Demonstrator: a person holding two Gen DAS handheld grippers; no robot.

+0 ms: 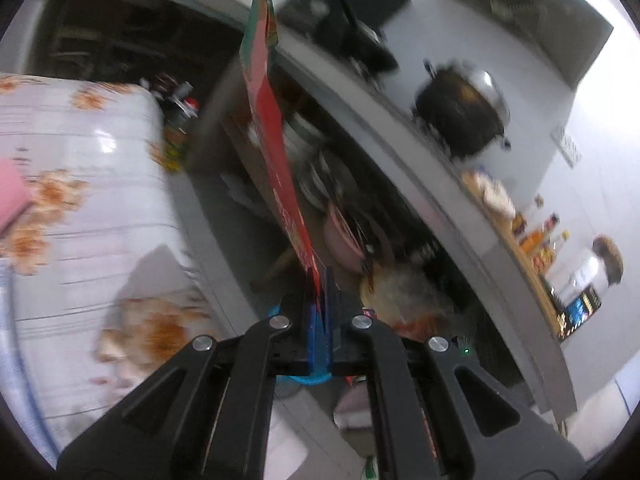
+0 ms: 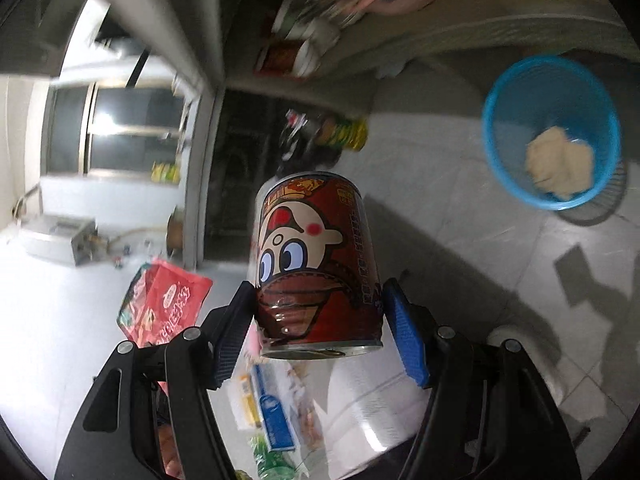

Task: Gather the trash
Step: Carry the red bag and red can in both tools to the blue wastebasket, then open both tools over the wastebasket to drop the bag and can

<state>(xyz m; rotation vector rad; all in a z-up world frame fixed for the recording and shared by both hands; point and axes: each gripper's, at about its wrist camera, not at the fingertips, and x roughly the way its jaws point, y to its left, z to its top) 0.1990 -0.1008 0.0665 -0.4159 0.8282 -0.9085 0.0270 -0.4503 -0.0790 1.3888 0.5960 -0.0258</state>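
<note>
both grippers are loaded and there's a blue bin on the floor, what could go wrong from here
1. The right gripper pinches the can only near its lower end, so it could tip or slip out on the way to the blue bin.
2. The left gripper holds the flat red wrapper by one thin edge; it could slide free.
3. The wrapper stands tall and could snag on the counter edge.
</note>
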